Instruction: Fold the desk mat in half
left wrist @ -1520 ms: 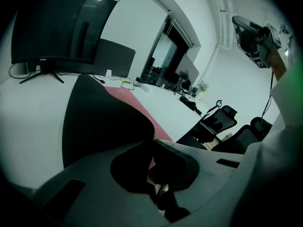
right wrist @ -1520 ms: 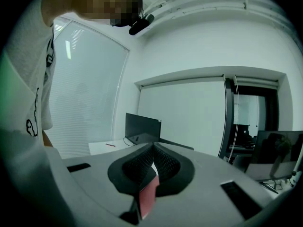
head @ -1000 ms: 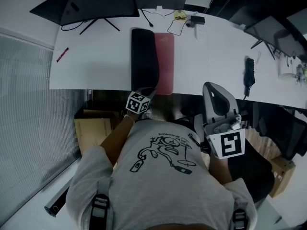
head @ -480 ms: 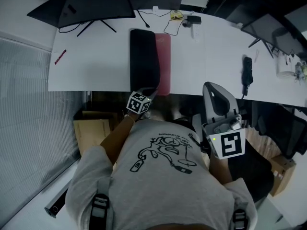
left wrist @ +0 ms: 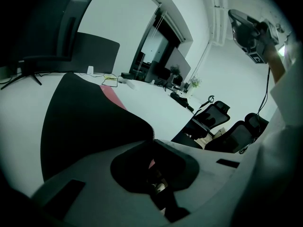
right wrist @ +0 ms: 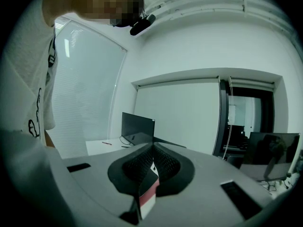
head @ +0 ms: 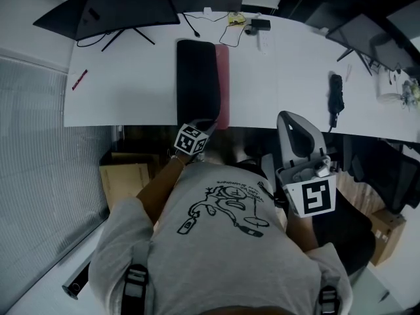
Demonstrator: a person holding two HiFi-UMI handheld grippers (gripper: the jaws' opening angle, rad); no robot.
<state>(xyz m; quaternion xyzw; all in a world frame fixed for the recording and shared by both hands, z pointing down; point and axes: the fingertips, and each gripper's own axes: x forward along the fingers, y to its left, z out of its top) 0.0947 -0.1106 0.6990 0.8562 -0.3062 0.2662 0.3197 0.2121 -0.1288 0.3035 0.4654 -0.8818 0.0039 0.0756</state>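
Observation:
The desk mat (head: 197,77) lies folded on the white desk (head: 131,90), black side up, with a narrow pink strip (head: 224,84) still showing along its right edge. My left gripper (head: 205,125) is at the desk's near edge, shut on the near corner of the black upper layer. In the left gripper view the black mat (left wrist: 85,122) runs into the closed left gripper (left wrist: 152,138), and a sliver of the pink strip (left wrist: 112,96) shows beyond it. My right gripper (head: 292,125) is held up off the desk at the right, shut on nothing; the right gripper (right wrist: 152,150) faces a wall.
Two monitors (head: 125,5) stand at the desk's back, with cables and small items (head: 246,21) beside them. A red pen (head: 80,79) lies at the left, a black object (head: 335,100) at the right. Cardboard boxes (head: 128,176) sit under the desk. An office chair (head: 341,228) is behind the right gripper.
The black upper layer has been drawn further right over the pink side, so the pink strip is narrower. The right gripper has stayed put.

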